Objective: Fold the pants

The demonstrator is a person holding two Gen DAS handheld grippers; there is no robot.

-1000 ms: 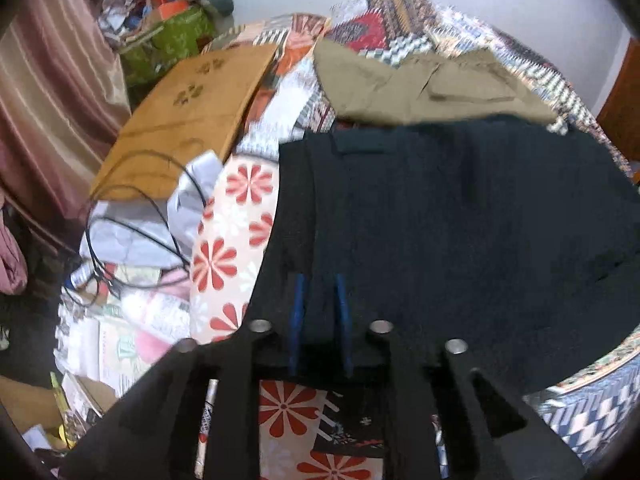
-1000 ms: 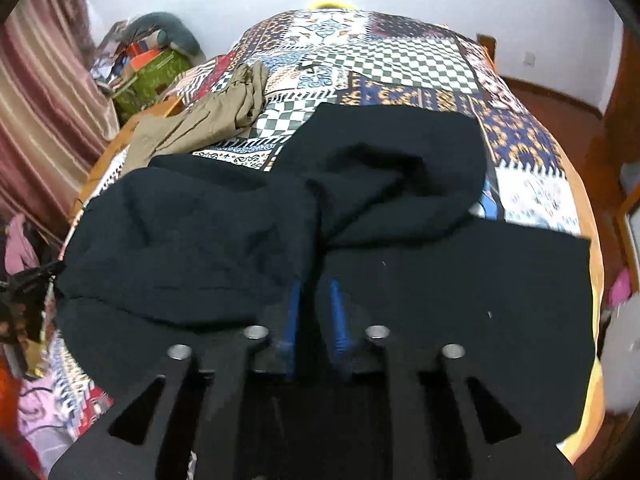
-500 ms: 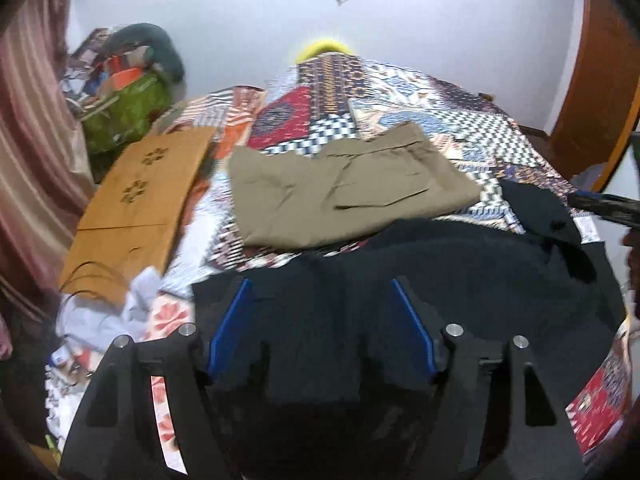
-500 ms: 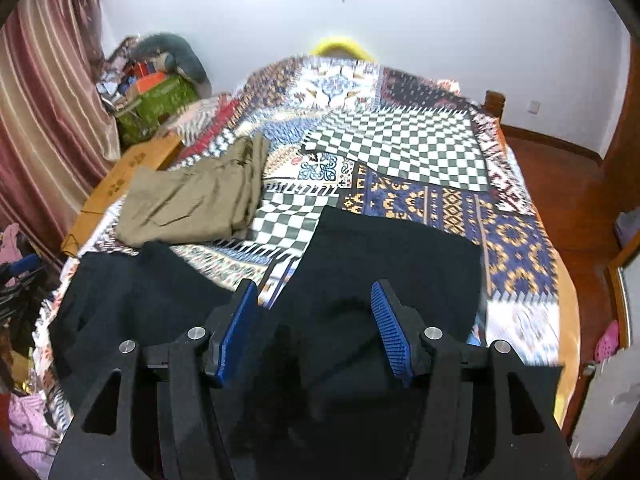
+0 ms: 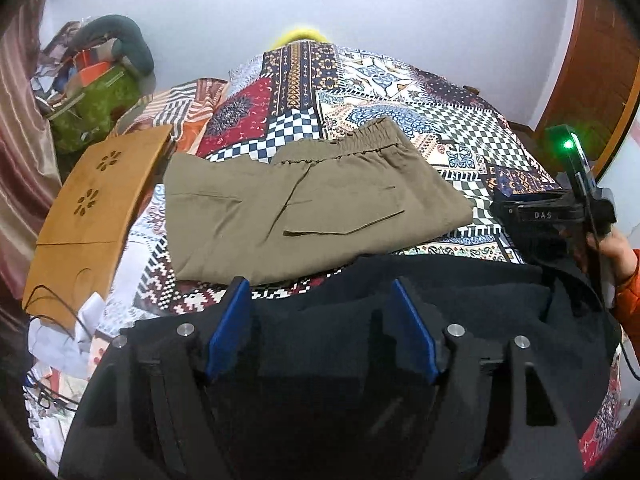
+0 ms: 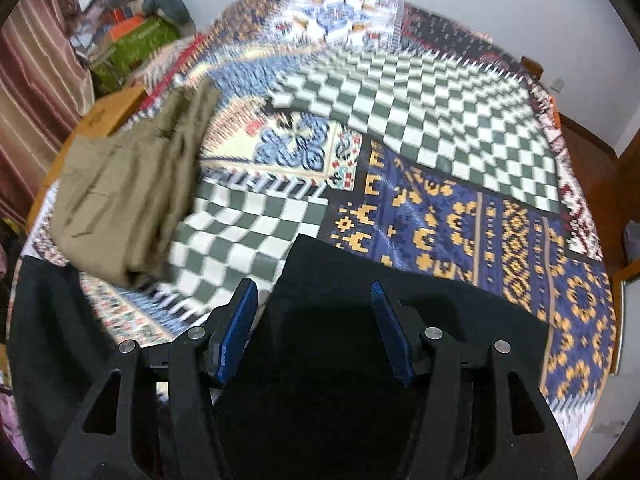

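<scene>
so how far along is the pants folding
Done: the khaki pants lie folded flat on the patterned bedspread. In hand: nothing is gripped; the left hand-held gripper and right hand-held gripper both stand open above the black pants, which look doubled over. Left: probably a further fold or tidying of the black pair, though its full shape is hidden.

- From the left wrist we look steeply down along the left gripper [image 5: 320,332], close above the black pants [image 5: 500,308], toward the far wall.
- From the right wrist we look down along the right gripper [image 6: 314,328], close over the same bed [image 6: 460,200], which is blurred.
- Both views share the khaki pants [image 5: 304,212] [image 6: 124,184], the patchwork cover and the black cloth.
</scene>
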